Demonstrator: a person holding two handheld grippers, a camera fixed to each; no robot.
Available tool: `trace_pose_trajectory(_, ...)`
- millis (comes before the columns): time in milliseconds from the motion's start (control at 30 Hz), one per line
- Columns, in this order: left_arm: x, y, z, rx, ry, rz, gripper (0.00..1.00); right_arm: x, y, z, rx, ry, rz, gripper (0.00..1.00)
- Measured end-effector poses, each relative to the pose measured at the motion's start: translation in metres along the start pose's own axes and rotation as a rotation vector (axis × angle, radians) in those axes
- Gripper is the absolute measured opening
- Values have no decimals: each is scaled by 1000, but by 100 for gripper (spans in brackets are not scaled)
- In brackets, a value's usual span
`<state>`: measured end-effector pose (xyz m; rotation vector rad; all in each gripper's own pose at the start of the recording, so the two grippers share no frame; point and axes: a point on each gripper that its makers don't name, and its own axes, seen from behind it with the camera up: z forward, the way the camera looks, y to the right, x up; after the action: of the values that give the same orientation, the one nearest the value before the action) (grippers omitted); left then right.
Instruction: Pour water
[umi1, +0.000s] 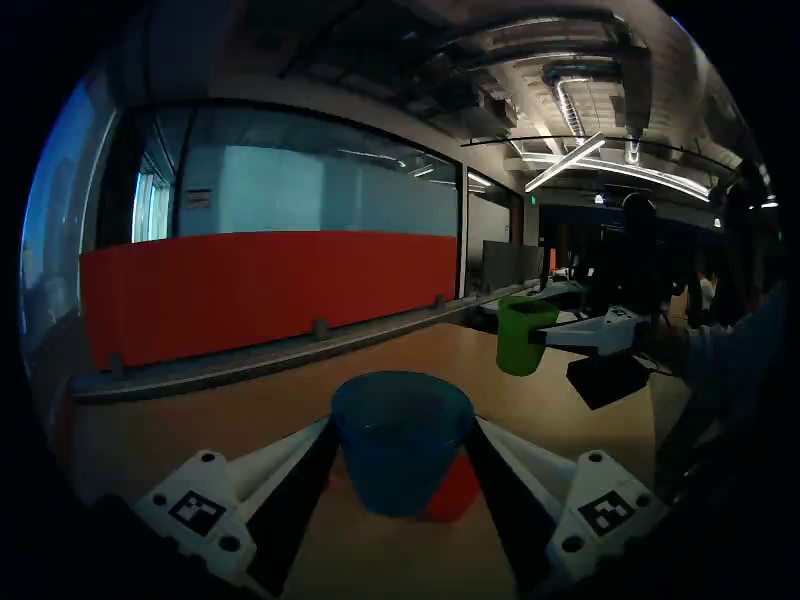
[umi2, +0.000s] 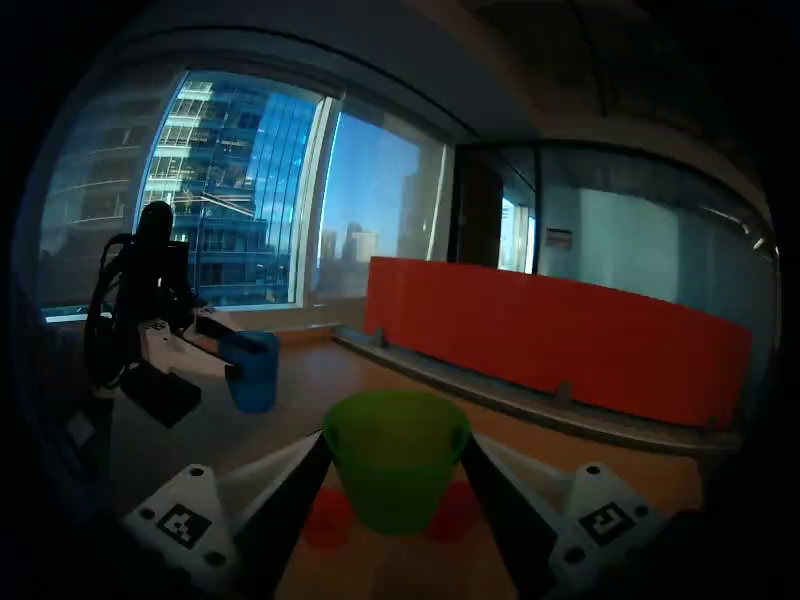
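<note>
**Two cups gripped, neither tilted**

Our left gripper (umi1: 402, 445) is clamped on the blue cup (umi1: 402, 475), a finger pressing each side; our right gripper (umi2: 396, 470) grips the green cup (umi2: 396, 440) the same way; both cups sit upright above the wooden table (umi1: 250, 420), apart from each other. We cannot tell which cup holds the water. We judge three risks: tilting before the rims line up would spill onto the table; a harder squeeze could buckle what looks like a plastic wall; a smooth tapered cup could slip between the fingers as it tips.
</note>
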<state>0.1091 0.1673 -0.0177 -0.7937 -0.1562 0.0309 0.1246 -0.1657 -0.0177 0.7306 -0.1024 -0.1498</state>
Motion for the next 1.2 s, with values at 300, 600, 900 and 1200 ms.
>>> trace_pose_trajectory(300,18,-1,-3,6,44,8,86,19,-3,2,3,52,13,92)
trace_pose_trajectory(600,28,0,-4,6,70,20,86,26,-4,5,8,68,29,92)
trace_pose_trajectory(900,34,-2,-2,11,84,30,86,25,-4,6,16,66,28,92)
trace_pose_trajectory(1200,48,-4,2,24,99,102,86,25,-14,11,47,63,27,91)
